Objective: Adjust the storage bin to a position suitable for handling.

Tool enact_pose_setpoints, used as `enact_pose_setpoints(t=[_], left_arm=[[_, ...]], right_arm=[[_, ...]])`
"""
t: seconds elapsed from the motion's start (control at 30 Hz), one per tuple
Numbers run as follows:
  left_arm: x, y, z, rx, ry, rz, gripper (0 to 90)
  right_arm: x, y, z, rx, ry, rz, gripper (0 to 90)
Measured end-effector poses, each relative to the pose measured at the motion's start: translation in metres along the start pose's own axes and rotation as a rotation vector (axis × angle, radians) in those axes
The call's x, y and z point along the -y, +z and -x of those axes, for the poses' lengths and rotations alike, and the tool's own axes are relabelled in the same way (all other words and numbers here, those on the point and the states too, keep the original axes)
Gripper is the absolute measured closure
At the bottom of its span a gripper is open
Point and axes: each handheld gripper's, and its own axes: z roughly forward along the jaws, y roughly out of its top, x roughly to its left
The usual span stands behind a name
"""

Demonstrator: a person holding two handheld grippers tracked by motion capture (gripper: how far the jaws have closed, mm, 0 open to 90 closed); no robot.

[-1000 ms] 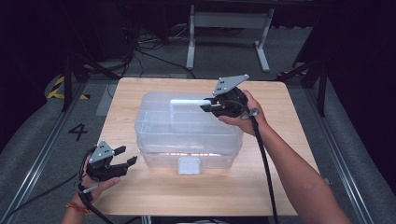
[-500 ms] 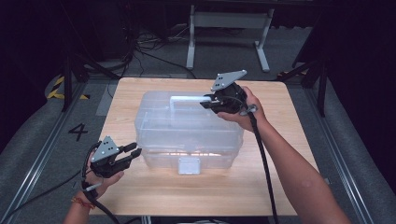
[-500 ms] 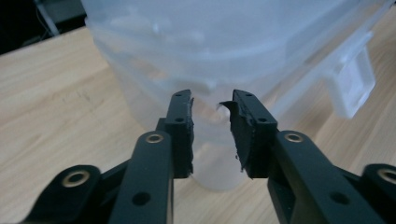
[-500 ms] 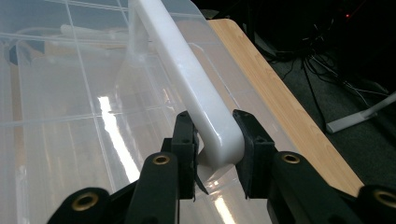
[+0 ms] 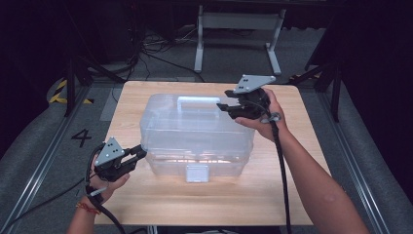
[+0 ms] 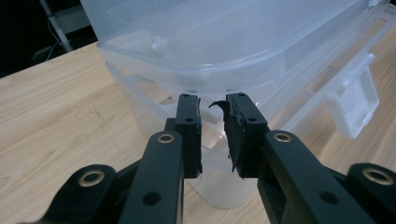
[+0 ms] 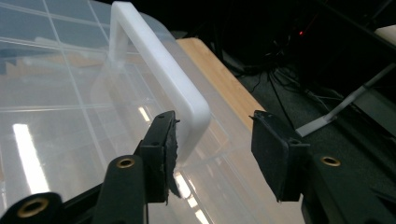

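A clear plastic storage box (image 5: 197,136) with a white carry handle (image 5: 198,101) on its lid stands in the middle of the wooden desk (image 5: 302,161), as it did a second ago; its white front latch (image 5: 197,172) faces the person.

The left gripper (image 5: 139,153) has come up off the desk and in toward the box's left front corner since the earlier frames. Its fingers (image 6: 189,135) have just been closing and now stand narrow, with only a slim gap between them. In the left gripper view they sit right at the rim where lid meets tub (image 6: 219,88); whether they pinch that edge is hard to tell, but nothing plainly lies between them.

The right gripper (image 5: 228,106) has shifted slightly at the handle's right end. Its fingers (image 7: 161,154) have just been opening and now stand moderately wide, the handle's corner (image 7: 194,116) between them, just beside the left finger and well apart from the right one (image 7: 273,154).
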Motion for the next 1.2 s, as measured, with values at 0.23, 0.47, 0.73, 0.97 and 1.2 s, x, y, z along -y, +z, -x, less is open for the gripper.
enact_pose_setpoints(t=[0.23,0.47,0.73,0.97,1.2], left_arm=[[-0.008,-0.008,0.000,-0.013,0.019,0.024,76.1],[-0.012,-0.009,-0.003,-0.015,0.023,0.030,75.9],[-0.020,-0.009,-0.004,-0.021,0.026,0.029,75.1],[-0.028,-0.008,-0.007,-0.021,0.030,0.031,74.9],[-0.031,-0.005,-0.007,-0.014,0.031,0.035,75.0]], right_arm=[[0.024,-0.037,0.013,0.058,0.061,0.094,45.7],[0.065,-0.072,0.027,0.141,0.109,0.136,45.1],[0.116,-0.074,0.027,0.128,0.149,0.094,43.7],[0.141,-0.068,0.016,0.099,0.146,0.103,43.7],[0.147,-0.060,-0.003,0.053,0.082,0.074,42.5]])
